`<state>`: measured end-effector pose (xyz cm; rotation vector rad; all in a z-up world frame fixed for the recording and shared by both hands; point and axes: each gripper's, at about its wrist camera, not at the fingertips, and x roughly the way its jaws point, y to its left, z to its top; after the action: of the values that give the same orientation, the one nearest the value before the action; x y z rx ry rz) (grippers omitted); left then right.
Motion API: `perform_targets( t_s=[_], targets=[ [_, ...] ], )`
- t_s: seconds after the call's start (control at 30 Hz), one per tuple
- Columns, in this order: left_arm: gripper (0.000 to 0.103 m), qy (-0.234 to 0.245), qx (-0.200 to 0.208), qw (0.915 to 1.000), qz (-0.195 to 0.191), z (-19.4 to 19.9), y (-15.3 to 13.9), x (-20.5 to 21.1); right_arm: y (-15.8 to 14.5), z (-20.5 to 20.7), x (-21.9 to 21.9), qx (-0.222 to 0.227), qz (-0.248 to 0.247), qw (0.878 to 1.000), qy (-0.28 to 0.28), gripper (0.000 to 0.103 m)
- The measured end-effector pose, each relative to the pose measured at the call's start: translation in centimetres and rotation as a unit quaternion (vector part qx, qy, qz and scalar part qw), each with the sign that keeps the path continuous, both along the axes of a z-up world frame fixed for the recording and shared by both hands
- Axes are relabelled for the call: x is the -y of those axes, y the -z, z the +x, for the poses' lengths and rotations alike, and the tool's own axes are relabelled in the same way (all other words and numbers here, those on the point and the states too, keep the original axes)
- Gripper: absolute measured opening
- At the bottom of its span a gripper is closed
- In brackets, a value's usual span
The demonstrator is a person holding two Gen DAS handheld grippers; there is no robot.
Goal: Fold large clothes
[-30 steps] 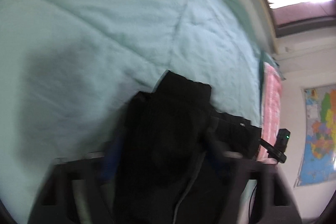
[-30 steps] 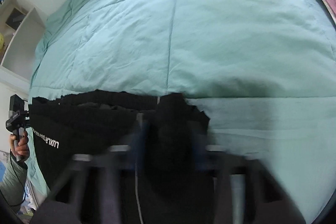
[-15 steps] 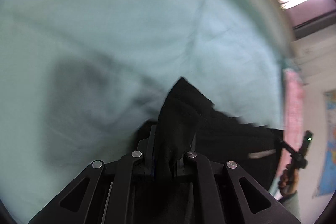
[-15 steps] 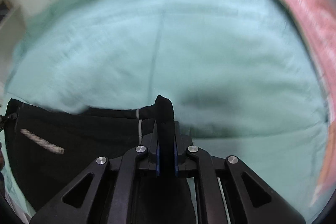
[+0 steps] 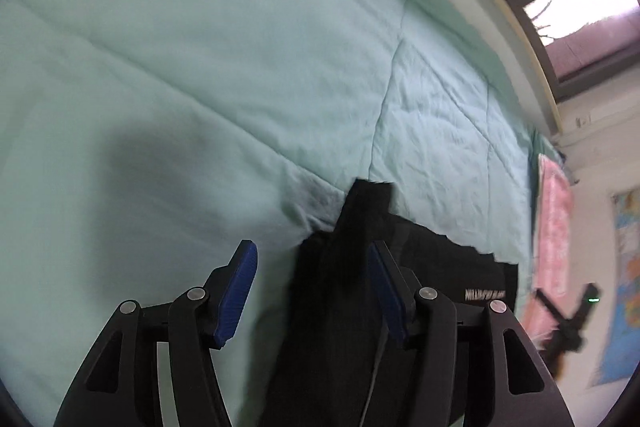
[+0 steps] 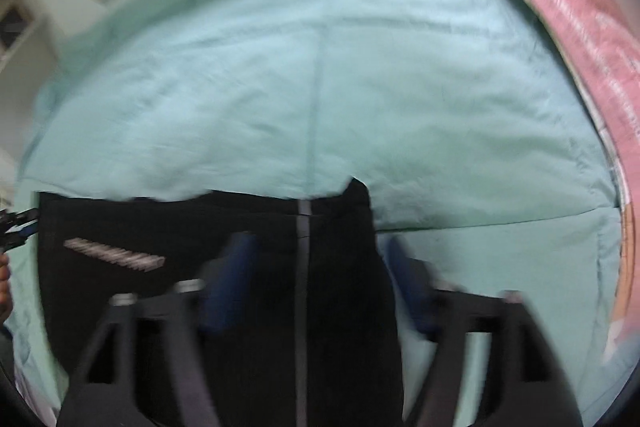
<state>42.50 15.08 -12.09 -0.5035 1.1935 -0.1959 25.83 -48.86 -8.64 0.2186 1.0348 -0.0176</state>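
**A:** Did you let go of it?

**B:** Just now, yes. Half a second ago both my grippers were pinched tight on the top edge of the black garment (image 5: 352,307); now the jaws of my left gripper (image 5: 312,291) are opening, about half spread, and the jaws of my right gripper (image 6: 320,267) are opening wider still. Cloth sits between each pair, brushing the inner pad on the left one — but nothing is being squeezed any more.

**A:** So where is the garment?

**B:** Lying on the mint quilt (image 5: 240,67), at the quilt's near side. Its top edge runs fairly straight across, a raised corner poking up beside each gripper, and the white lettering (image 6: 114,255) faces up toward the quilt's left side in the right wrist view.

**A:** What does that mean for the fold?

**B:** I'd judge this fold is laid down and released — next comes a fresh grasp for another fold, or smoothing those peaked corners.
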Motion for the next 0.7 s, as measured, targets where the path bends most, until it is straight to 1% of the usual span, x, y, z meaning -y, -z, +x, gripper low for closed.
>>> perform_targets(
  t_s=[0.03, 0.1, 0.13, 0.17, 0.2, 0.23, 0.27, 0.3, 0.33, 0.37, 0.4, 0.43, 0.47, 0.5, 0.53, 0.57, 0.63, 0.7],
  targets=[
    [0.059, 0.008, 0.016, 0.9998, 0.008, -1.1, -1.4, 0.7, -1.3, -1.2, -0.9, 0.013, 0.004, 1.000, -0.011, 0.084],
    [0.059, 0.037, 0.037, 0.9985, 0.015, -3.0, -3.5, 3.0, -2.8, -3.3, -3.5, 0.016, 0.008, 0.999, -0.036, 0.084],
    [0.059, 0.057, 0.050, 0.9970, 0.010, -4.0, -4.3, 4.3, -2.9, -3.9, -4.6, 0.015, 0.012, 0.999, -0.044, 0.084],
    [0.060, 0.089, 0.065, 0.9940, -0.004, -5.4, -4.9, 6.9, -2.9, -4.8, -6.1, 0.011, 0.028, 0.998, -0.057, 0.084],
    [0.061, 0.110, 0.068, 0.9915, -0.015, -6.2, -5.0, 8.5, -2.6, -5.5, -7.6, 0.006, 0.048, 0.997, -0.068, 0.084],
    [0.061, 0.138, 0.065, 0.9880, -0.027, -7.1, -4.6, 11.3, -2.2, -5.9, -8.8, -0.002, 0.060, 0.995, -0.077, 0.084],
    [0.061, 0.165, 0.054, 0.9844, -0.028, -7.9, -3.7, 14.2, -1.6, -6.1, -10.2, -0.012, 0.060, 0.995, -0.085, 0.084],
    [0.061, 0.187, 0.044, 0.9813, -0.021, -8.5, -2.8, 16.1, -0.7, -6.1, -11.5, -0.024, 0.049, 0.995, -0.089, 0.084],
    [0.061, 0.211, 0.031, 0.9771, -0.003, -9.3, -1.5, 18.5, 0.0, -5.8, -12.1, -0.034, 0.042, 0.994, -0.092, 0.080],
    [0.060, 0.220, 0.020, 0.9751, 0.013, -9.8, -0.3, 19.9, 0.9, -5.7, -13.2, -0.048, 0.042, 0.993, -0.100, 0.073],
    [0.060, 0.222, -0.001, 0.9744, 0.034, -10.2, 1.4, 21.3, 2.1, -5.7, -14.1, -0.062, 0.051, 0.991, -0.106, 0.071],
    [0.060, 0.214, -0.019, 0.9749, 0.058, -10.3, 3.4, 22.1, 2.9, -5.7, -14.2, -0.070, 0.056, 0.990, -0.108, 0.071],
    [0.060, 0.210, -0.024, 0.9746, 0.074, -10.4, 4.7, 22.5, 4.4, -5.7, -14.9, -0.085, 0.044, 0.990, -0.108, 0.071],
    [0.060, 0.213, -0.031, 0.9726, 0.089, -10.3, 6.2, 22.9, 5.8, -5.8, -15.6, -0.097, 0.020, 0.989, -0.111, 0.071],
    [0.060, 0.213, -0.038, 0.9716, 0.096, -10.1, 7.1, 23.0, 7.0, -5.8, -16.1, -0.107, 0.003, 0.988, -0.115, 0.072],
    [0.060, 0.208, -0.042, 0.9722, 0.099, -9.7, 7.6, 23.0, 8.0, -5.8, -16.5, -0.112, -0.009, 0.987, -0.118, 0.072],
    [0.060, 0.200, -0.042, 0.9731, 0.105, -9.4, 7.9, 23.1, 9.2, -5.9, -17.0, -0.104, -0.024, 0.988, -0.115, 0.074],
    [0.060, 0.202, -0.037, 0.9726, 0.109, -9.4, 7.7, 23.0, 9.4, -5.8, -16.9, -0.102, -0.014, 0.989, -0.104, 0.076]
  ],
)
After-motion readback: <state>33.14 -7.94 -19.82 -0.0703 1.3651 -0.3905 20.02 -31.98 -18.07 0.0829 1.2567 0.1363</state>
